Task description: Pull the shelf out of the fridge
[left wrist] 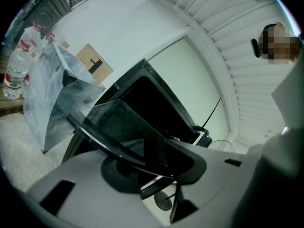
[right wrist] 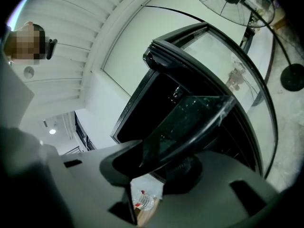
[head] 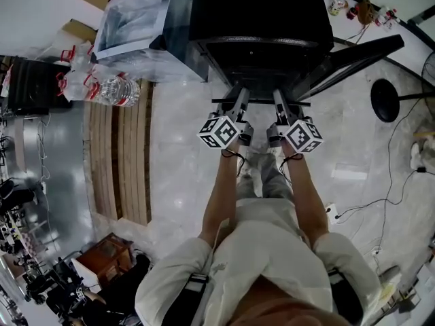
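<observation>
The left claw (head: 236,103) and the right claw (head: 279,103) are each clenching the front edge of the glass shelf (head: 261,101), side by side. The shelf is sticking partway out of the black fridge (head: 255,19) at the upper centre of the frame.

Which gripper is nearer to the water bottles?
Left. The left gripper holds the shelf on the side toward the water bottles; the right gripper holds it beyond, farther away.
</observation>
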A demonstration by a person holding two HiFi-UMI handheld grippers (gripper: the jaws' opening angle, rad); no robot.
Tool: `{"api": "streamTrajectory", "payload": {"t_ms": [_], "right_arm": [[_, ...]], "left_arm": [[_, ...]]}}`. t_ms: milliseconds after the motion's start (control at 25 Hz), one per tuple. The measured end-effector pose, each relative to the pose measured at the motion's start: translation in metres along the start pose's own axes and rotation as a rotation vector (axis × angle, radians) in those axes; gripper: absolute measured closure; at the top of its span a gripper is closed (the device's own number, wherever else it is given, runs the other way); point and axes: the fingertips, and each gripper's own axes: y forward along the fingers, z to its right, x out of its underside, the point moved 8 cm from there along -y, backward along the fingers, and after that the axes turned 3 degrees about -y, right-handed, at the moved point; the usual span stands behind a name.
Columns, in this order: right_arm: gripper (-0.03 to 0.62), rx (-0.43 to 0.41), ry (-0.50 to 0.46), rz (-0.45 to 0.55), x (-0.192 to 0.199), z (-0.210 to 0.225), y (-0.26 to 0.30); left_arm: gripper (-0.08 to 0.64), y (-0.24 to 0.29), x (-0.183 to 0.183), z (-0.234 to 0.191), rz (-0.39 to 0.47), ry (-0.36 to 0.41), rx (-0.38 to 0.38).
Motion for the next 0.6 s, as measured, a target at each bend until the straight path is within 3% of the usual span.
{"api": "streamTrajectory", "payload": {"t_ms": [600], "right_arm": [[0.479,0.025,-0.019,0.042,0.022,-0.026,-0.049]], "left_arm": [[0.416,-0.047,0.012,0.009,-0.029,-0.008,0.054]]}}
